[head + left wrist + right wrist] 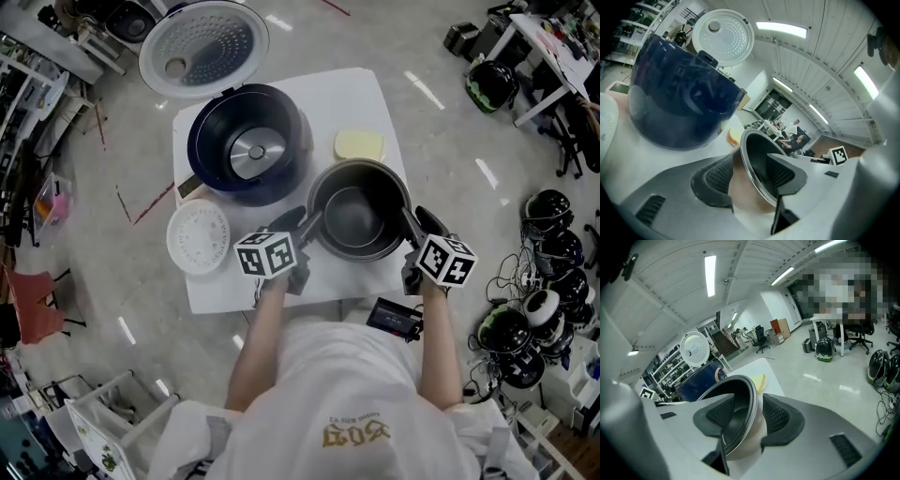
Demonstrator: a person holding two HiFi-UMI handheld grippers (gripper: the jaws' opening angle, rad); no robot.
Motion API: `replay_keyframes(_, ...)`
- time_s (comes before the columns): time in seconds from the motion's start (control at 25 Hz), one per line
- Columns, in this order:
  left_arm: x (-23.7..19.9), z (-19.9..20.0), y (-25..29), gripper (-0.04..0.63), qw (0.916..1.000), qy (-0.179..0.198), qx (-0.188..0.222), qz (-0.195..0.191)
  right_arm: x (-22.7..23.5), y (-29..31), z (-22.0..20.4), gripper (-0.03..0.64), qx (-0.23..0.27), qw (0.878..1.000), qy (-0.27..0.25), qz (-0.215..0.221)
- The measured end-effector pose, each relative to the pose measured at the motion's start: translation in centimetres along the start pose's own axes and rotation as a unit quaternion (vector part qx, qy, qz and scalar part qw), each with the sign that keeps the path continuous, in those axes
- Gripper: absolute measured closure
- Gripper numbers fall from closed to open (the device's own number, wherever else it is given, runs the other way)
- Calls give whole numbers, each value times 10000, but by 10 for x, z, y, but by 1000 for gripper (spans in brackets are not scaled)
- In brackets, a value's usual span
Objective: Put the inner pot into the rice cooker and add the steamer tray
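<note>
Two tools, the left gripper [302, 228] and the right gripper [415, 223], straddle opposite sides of the inner pot [356, 217]. The pot stands on the table [366, 94] just beside the open rice cooker [211, 127]. Each gripper has one jaw inside the rim and one outside, spread; the pads appear not yet pressed. This opposed placement suits a level lift. The steamer tray [198, 236] lies near the cooker, untouched.
</note>
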State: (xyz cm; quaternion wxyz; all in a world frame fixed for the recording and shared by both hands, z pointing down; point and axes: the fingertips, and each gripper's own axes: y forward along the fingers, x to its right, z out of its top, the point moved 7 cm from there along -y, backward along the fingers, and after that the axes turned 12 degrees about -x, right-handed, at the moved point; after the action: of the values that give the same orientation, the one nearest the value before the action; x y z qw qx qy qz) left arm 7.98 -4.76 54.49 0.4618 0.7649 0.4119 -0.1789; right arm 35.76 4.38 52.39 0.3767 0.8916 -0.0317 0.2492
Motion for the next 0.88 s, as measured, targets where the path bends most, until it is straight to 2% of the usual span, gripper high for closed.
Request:
replay_keyframes(0.4,-2,-6,6,389,9992,-281,-39,267,7,15,0,428,-265,9988,144,390)
replay_keyframes(0.48,-3,-7,7,424,9988,-369,11,329,7,19,0,443,-349,9982,148,454)
replay_keyframes(0.64,-4,-10,11,424,9981,-546,110,259,10,22,-5,506,-500,9974,112,516)
replay_keyframes(0.88,-2,-9,11,460,9983,-483,56,307,11,24,-6,518,-589,9960,216,632)
